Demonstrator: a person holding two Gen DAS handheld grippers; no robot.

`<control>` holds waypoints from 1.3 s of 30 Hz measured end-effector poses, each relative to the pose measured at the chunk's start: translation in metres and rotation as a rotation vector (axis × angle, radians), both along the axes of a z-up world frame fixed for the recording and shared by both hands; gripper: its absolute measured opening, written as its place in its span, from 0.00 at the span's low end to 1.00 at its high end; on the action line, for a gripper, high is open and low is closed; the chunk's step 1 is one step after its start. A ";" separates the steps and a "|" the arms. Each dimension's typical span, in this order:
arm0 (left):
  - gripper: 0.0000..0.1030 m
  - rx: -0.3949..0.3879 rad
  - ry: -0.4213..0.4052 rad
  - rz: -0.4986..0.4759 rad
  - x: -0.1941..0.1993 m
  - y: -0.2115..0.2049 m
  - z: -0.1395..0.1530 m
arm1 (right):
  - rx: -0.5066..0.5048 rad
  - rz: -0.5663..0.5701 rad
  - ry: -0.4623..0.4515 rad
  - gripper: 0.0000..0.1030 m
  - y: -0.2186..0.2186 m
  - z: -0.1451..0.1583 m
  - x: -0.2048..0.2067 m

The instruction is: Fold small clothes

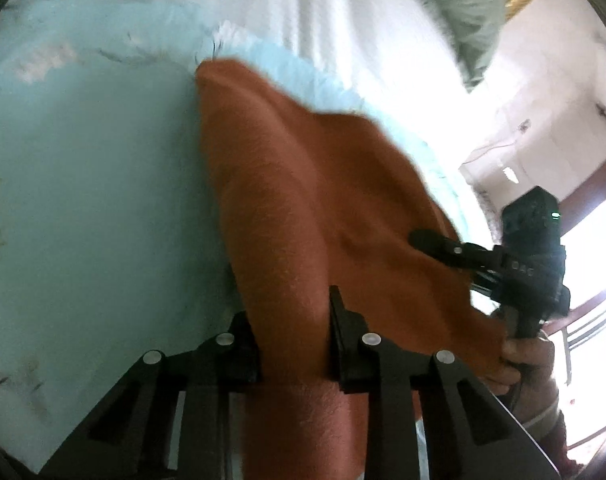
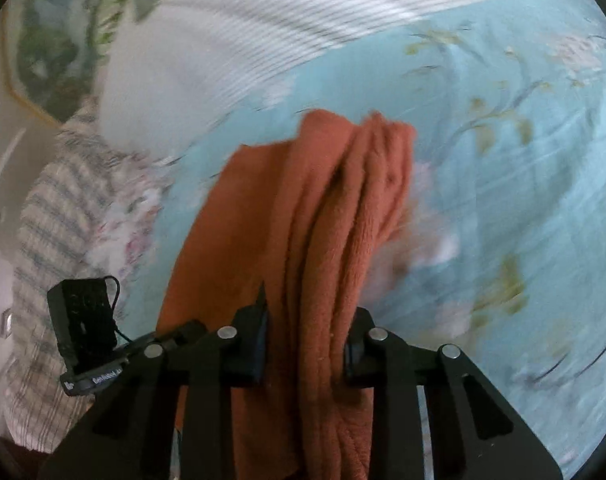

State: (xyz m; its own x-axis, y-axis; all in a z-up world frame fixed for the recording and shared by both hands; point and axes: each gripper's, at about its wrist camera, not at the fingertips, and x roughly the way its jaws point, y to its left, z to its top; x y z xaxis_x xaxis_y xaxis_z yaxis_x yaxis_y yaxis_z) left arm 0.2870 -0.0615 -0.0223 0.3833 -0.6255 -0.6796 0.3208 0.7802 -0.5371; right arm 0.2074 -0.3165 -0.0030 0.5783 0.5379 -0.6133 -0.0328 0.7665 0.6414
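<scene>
We hold the rust-orange cloth (image 2: 303, 240) up between our two grippers, above the pale blue flowered bedspread (image 2: 523, 200). It is the one relation that matters for the fold: the cloth runs straight forward from each gripper, its long axis along the fingers, bunched into lengthwise pleats, with its far end hanging toward the bedspread. Whether that far end touches the bed we cannot tell through the blur.

Our left gripper (image 1: 291, 344) has its fingers closed down on a gathered ridge of cloth, which fills the gap between them. Our right gripper (image 2: 307, 344) likewise pinches a thick bundle of pleats; its fingers stand only as far apart as the fabric forces them. In the left view the right gripper appears just beside the cloth's right edge, its tip pressed into the fabric, with the right hand (image 1: 519, 364) on its handle.

Both hands look about equally near the cloth, so we judge either could lead. A white striped sheet (image 2: 283, 20) lies beyond the bedspread.
</scene>
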 end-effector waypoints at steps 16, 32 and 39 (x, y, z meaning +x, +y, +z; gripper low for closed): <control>0.25 0.092 -0.121 0.182 -0.145 0.171 0.043 | 0.127 0.253 -0.037 0.28 0.174 -0.023 -0.036; 0.52 0.084 0.012 0.284 -0.147 0.202 -0.022 | 0.006 0.185 0.025 0.40 0.185 -0.047 -0.044; 0.58 0.065 -0.010 0.370 -0.156 0.226 -0.008 | -0.095 0.086 -0.128 0.46 0.165 0.005 -0.064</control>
State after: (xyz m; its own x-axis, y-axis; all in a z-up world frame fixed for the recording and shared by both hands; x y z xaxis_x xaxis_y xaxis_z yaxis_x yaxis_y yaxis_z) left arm 0.1309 0.1642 -0.0302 0.5819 -0.3987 -0.7088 0.0153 0.8768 -0.4807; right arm 0.1439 -0.1513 0.0017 0.6095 0.5317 -0.5881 -0.1774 0.8144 0.5525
